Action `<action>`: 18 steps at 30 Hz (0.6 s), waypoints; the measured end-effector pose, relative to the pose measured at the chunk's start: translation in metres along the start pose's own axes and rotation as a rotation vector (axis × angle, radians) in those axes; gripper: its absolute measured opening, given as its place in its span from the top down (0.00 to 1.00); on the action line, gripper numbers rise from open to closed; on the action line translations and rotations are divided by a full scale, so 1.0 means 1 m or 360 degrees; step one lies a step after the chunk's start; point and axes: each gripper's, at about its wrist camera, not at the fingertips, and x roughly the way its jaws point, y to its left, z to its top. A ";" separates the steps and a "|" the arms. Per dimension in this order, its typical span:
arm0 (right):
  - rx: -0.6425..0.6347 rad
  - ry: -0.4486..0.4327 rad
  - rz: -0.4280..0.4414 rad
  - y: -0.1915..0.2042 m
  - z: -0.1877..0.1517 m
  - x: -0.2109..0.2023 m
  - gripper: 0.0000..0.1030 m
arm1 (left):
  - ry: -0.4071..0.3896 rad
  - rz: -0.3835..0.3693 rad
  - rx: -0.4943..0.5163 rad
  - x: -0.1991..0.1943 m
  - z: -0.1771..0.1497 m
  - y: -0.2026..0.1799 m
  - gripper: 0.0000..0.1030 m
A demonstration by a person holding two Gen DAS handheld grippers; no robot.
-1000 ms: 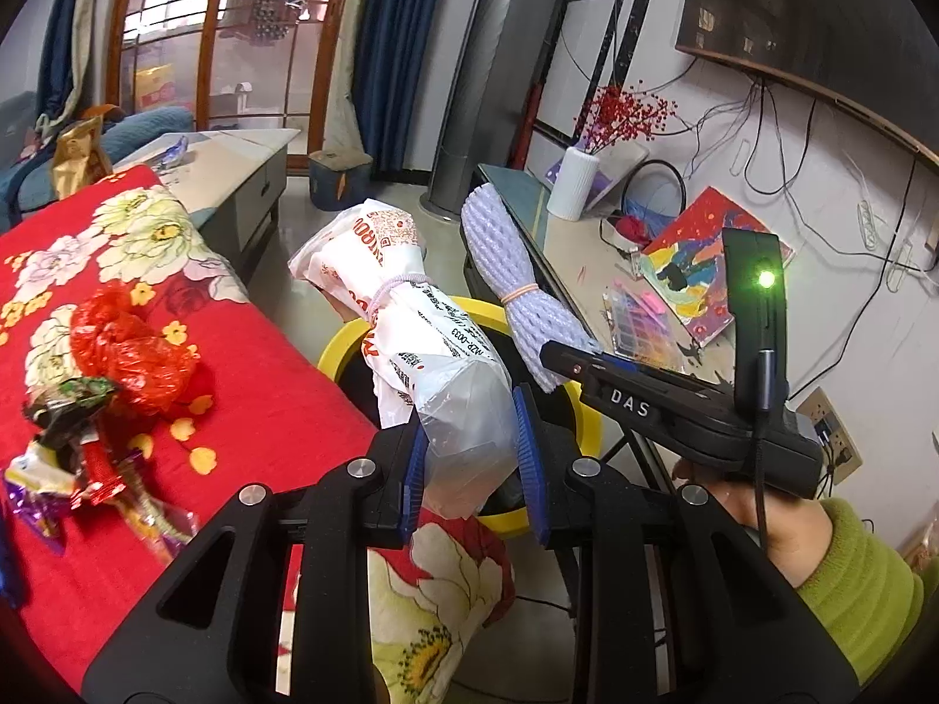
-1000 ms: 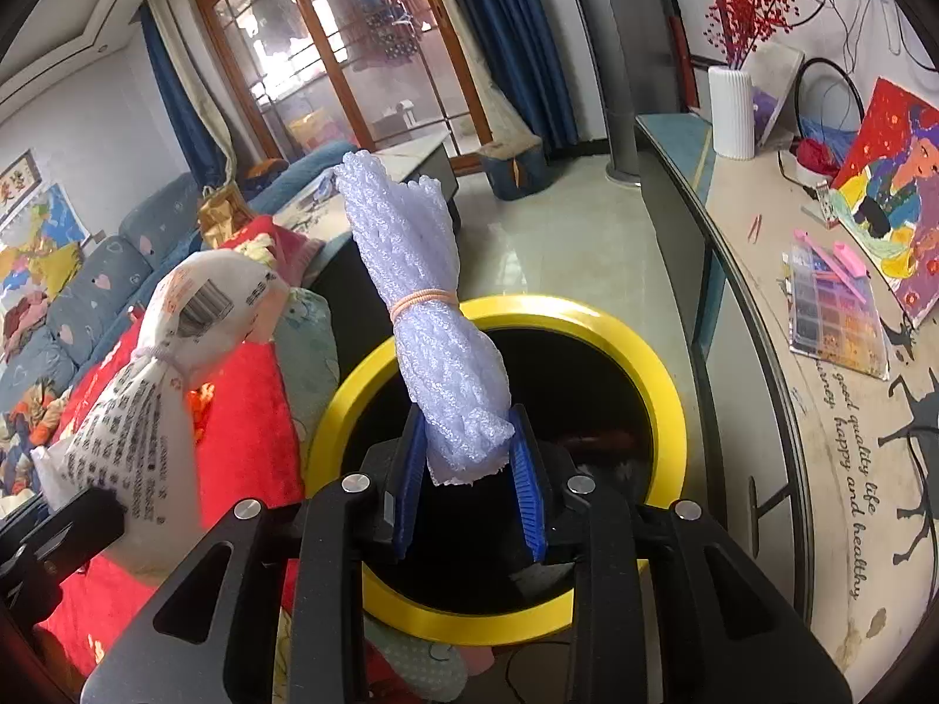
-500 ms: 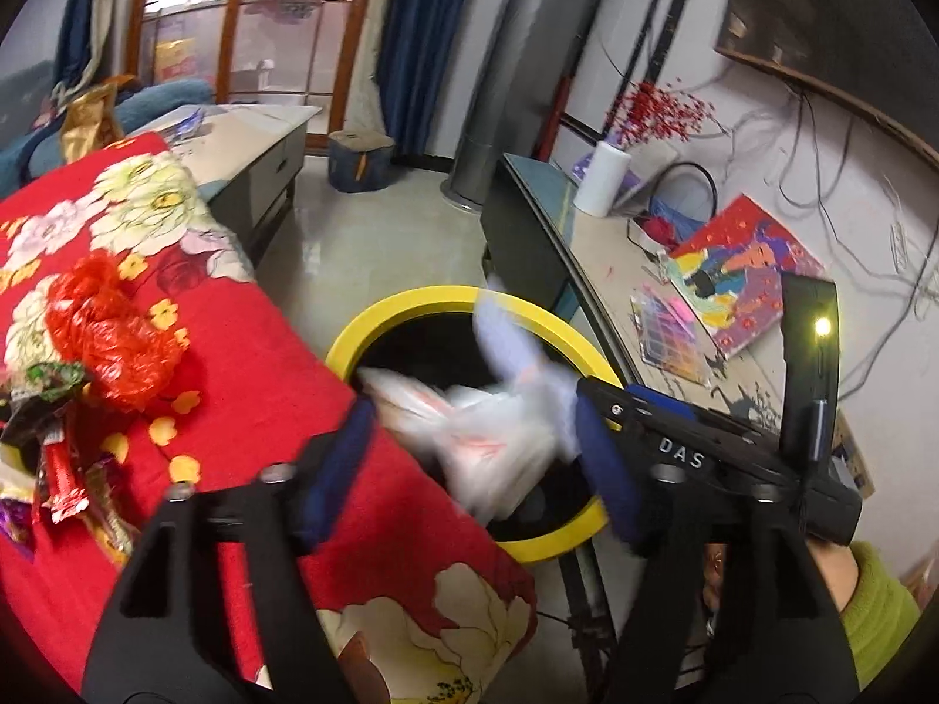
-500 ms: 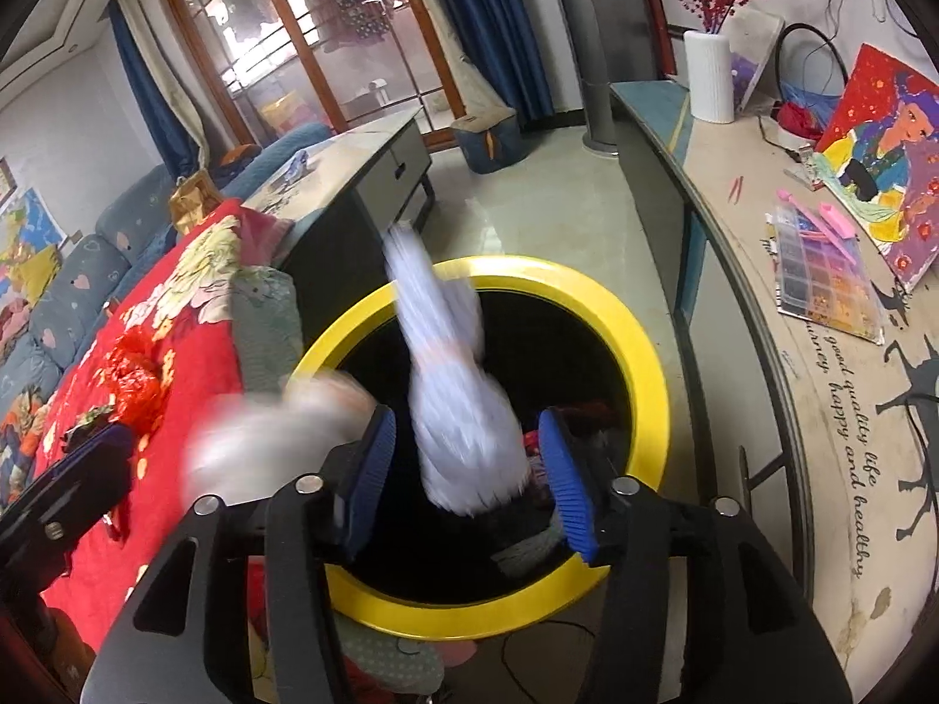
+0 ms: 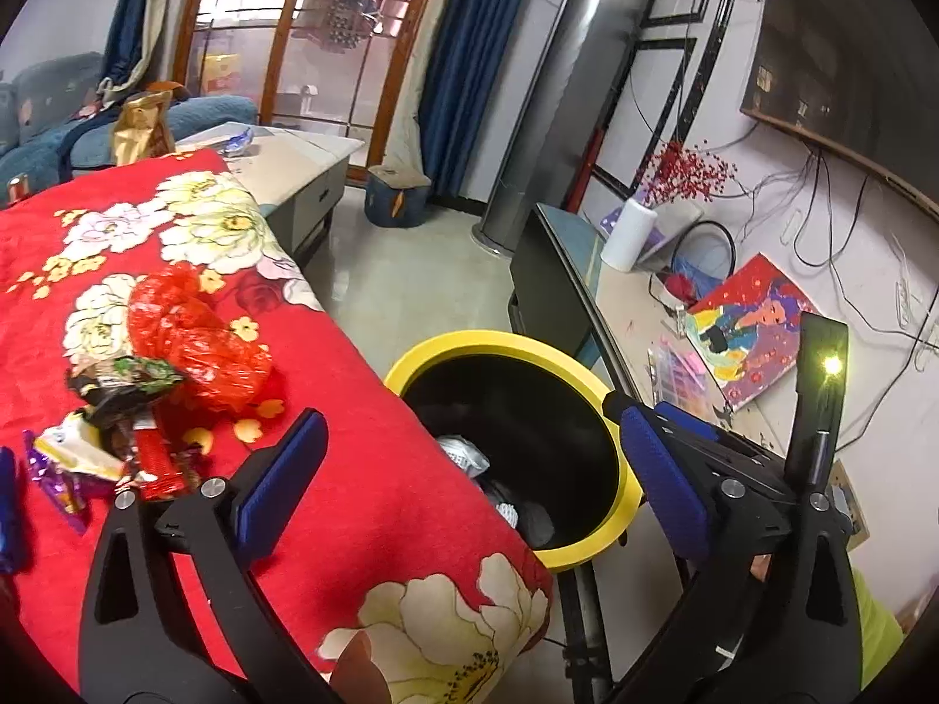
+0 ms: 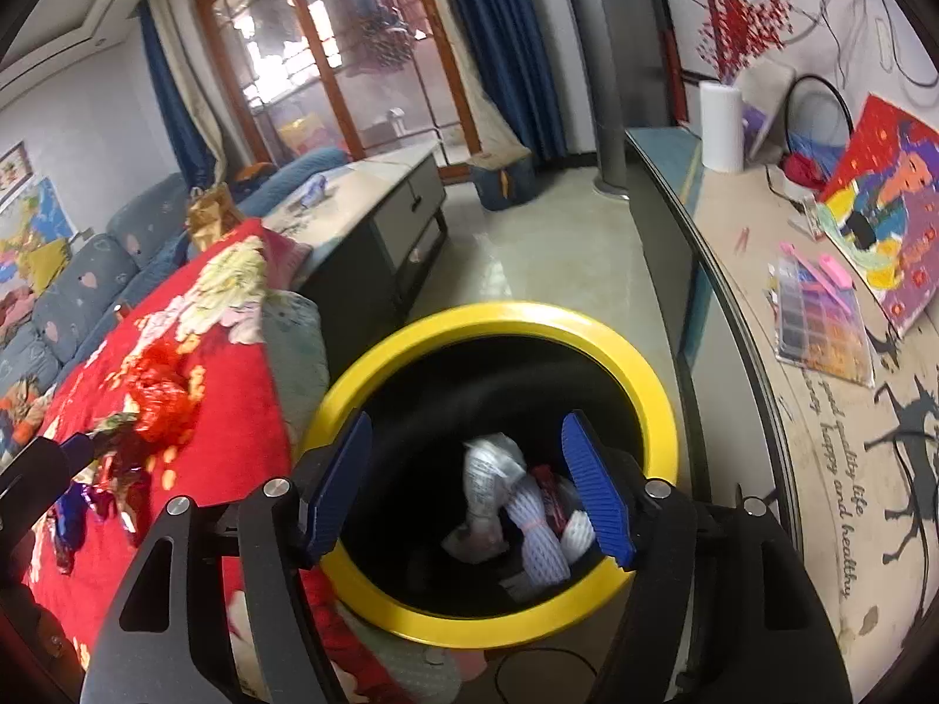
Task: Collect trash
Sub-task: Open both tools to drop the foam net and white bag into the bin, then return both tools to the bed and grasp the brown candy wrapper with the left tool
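A black bin with a yellow rim [image 5: 587, 364] [image 6: 622, 352] stands beside the red flowered cloth. Inside it lie a white printed plastic bag [image 6: 490, 469] [image 5: 463, 453] and a white foam net roll [image 6: 537, 534]. My left gripper [image 5: 469, 463] hangs over the cloth's edge and the bin, its jaws still opening, nothing between them. My right gripper [image 6: 469, 481] hovers above the bin mouth, jaws also opening and empty. A crumpled red plastic bag [image 5: 193, 346] [image 6: 155, 390] and several snack wrappers [image 5: 100, 446] lie on the cloth.
A long desk [image 6: 821, 422] with a bead box, a painting and a white vase runs along the right wall. A grey coffee table [image 6: 375, 199] and blue sofa [image 6: 88, 281] stand behind the cloth. A green sleeve [image 5: 874, 633] shows at lower right.
Both grippers opened. The white printed bag left my left gripper and the foam net roll left my right gripper; both fell into the bin and now lie at its bottom.
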 end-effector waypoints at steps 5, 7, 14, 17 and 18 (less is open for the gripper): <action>-0.0062 -0.0042 0.0054 0.016 0.003 -0.010 0.35 | -0.0031 0.0027 -0.0028 -0.012 0.000 0.007 0.11; -0.0090 -0.0050 0.0072 0.025 0.004 -0.013 0.34 | -0.0051 0.0044 -0.0031 -0.018 -0.001 0.010 0.11; -0.0179 -0.0057 0.0137 0.052 0.002 -0.020 0.34 | -0.0100 0.0126 -0.0058 -0.039 -0.001 0.027 0.11; -0.0222 -0.0060 0.0175 0.065 0.001 -0.022 0.34 | -0.0118 0.0175 -0.0077 -0.049 -0.002 0.037 0.11; -0.0236 -0.0058 0.0190 0.070 0.001 -0.023 0.34 | -0.0123 0.0188 -0.0084 -0.052 -0.003 0.040 0.11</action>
